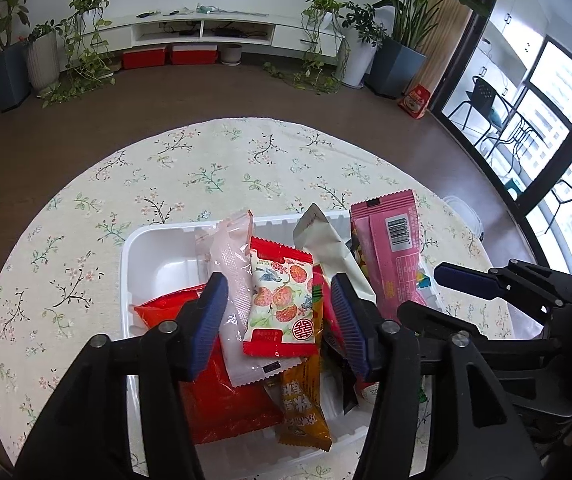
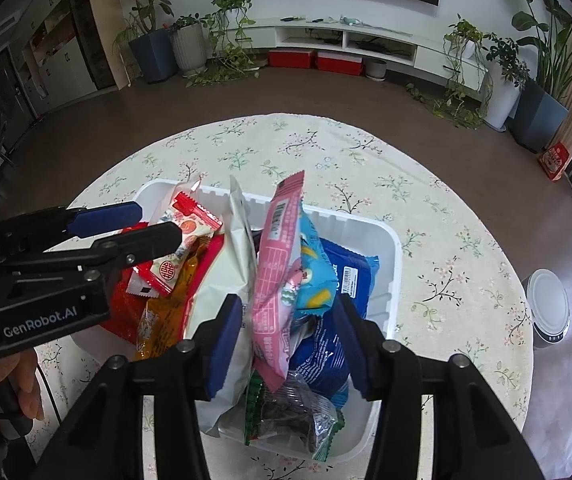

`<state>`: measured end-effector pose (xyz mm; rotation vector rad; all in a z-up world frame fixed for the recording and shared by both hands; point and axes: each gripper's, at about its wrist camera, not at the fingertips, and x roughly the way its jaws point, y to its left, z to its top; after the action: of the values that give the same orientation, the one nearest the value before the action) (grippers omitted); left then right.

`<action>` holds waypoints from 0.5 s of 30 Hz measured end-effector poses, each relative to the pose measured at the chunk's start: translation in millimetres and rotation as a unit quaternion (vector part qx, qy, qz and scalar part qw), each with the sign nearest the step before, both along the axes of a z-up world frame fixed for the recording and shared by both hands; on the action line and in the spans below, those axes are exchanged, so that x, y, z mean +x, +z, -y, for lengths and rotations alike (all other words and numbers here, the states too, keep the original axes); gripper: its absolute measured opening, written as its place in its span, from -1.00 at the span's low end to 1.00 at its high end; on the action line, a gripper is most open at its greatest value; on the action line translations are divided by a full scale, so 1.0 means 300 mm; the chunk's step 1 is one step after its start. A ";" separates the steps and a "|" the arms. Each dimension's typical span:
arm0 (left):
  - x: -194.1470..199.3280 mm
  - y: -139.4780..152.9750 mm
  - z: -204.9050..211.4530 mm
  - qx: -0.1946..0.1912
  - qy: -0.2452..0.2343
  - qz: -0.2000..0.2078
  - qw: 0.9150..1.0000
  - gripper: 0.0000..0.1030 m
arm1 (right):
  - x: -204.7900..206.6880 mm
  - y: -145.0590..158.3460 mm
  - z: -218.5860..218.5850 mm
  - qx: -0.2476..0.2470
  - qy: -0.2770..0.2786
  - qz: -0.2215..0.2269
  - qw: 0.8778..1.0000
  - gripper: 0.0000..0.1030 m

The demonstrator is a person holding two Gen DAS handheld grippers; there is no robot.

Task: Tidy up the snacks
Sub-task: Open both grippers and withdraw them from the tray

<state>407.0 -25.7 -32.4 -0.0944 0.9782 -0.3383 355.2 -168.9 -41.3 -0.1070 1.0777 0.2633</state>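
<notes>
so both grippers are parked over the white plastic tray (image 1: pixel 154 240) on the round table with the floral tablecloth (image 1: pixel 206 160), and it's already stuffed with snack packs. going left to right in the left wrist view: a flat red foil pouch (image 1: pixel 222 400) lies low in the tray, then a pale pink translucent packet (image 1: pixel 232 280), then a red-edged white packet printed with red fruit (image 1: pixel 282 300) standing up right between the fingers of the left gripper (image 1: pixel 282 320). those fingers are apart and not squeezing it as far as i can see. further right, a tall pink wrapper with a barcode (image 1: pixel 390 252) stands between the fingers of the right gripper (image 2: pixel 292 344), which are spread too, no pinch on it. looks to me like the dropping-off step, both packs let go into the tray. next move probably wants both grippers lifted straight up so those upright packs don't get dragged out or tipped.
</notes>
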 end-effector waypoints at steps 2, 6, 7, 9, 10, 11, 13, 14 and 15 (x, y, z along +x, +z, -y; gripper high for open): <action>-0.006 0.003 -0.003 -0.001 0.000 0.002 1.000 0.10 | -0.002 0.002 0.003 0.000 -0.002 0.001 1.000 0.00; -0.022 0.011 -0.011 -0.002 0.004 0.007 1.000 0.27 | -0.007 0.009 0.016 0.004 -0.006 0.003 1.000 0.07; -0.033 0.014 -0.019 -0.003 0.006 0.009 1.000 0.32 | -0.010 0.013 0.021 0.006 -0.008 0.004 1.000 0.10; -0.052 0.024 -0.032 -0.005 0.010 0.011 1.000 0.47 | -0.024 0.023 0.038 0.014 -0.014 0.008 1.000 0.24; -0.067 0.030 -0.044 -0.007 0.012 0.014 1.000 0.58 | -0.029 0.026 0.046 0.019 -0.017 0.010 1.000 0.27; -0.084 0.038 -0.054 -0.009 0.014 0.017 1.000 0.65 | -0.036 0.032 0.057 0.025 -0.021 0.013 0.999 0.32; -0.110 0.063 -0.063 -0.014 0.020 0.026 0.999 0.83 | -0.052 0.042 0.077 0.038 -0.028 0.020 0.999 0.42; -0.130 0.073 -0.071 -0.017 0.022 0.029 0.999 0.83 | -0.064 0.045 0.088 0.042 -0.032 0.024 0.998 0.46; -0.145 0.084 -0.076 -0.018 0.024 0.032 0.999 0.84 | -0.074 0.049 0.093 0.044 -0.034 0.027 0.998 0.48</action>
<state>363.4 -3.1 -7.1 -0.1398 0.9047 -0.3130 332.9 -196.8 -26.7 0.0016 1.0136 0.2440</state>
